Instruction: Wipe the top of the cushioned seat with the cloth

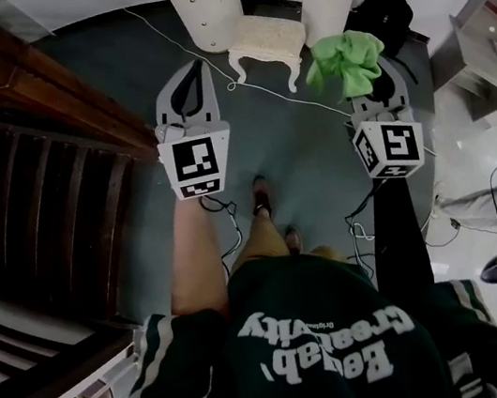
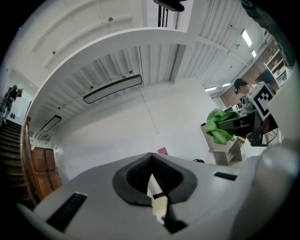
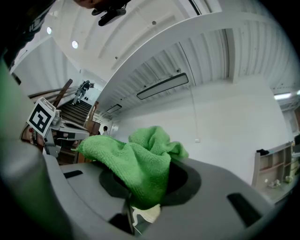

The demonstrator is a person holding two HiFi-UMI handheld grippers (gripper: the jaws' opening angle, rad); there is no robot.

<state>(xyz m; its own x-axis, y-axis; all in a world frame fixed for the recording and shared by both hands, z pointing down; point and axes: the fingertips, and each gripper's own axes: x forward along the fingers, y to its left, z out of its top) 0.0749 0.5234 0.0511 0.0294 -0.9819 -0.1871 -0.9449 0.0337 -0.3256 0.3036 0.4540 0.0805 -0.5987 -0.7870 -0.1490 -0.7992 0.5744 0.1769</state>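
The cushioned seat [image 1: 266, 39] is a small white stool with a cream top, standing on the grey floor ahead of me, between and beyond the two grippers. A crumpled green cloth [image 1: 345, 60] hangs from my right gripper [image 1: 356, 79], which is shut on it in the air to the right of the stool. In the right gripper view the cloth [image 3: 138, 164] spills over the jaws and hides their tips. My left gripper [image 1: 195, 67] is held up left of the stool, shut and holding nothing. The left gripper view looks up at the ceiling and catches the cloth [image 2: 218, 125] at its right.
A dark wooden staircase [image 1: 36, 183] fills the left side. A white drawer unit [image 1: 207, 5] stands behind the stool, with a black bag [image 1: 384, 12] to its right. Cables [image 1: 233, 229] trail across the floor near my feet [image 1: 260, 196]. Shelving [image 1: 494, 35] lines the right.
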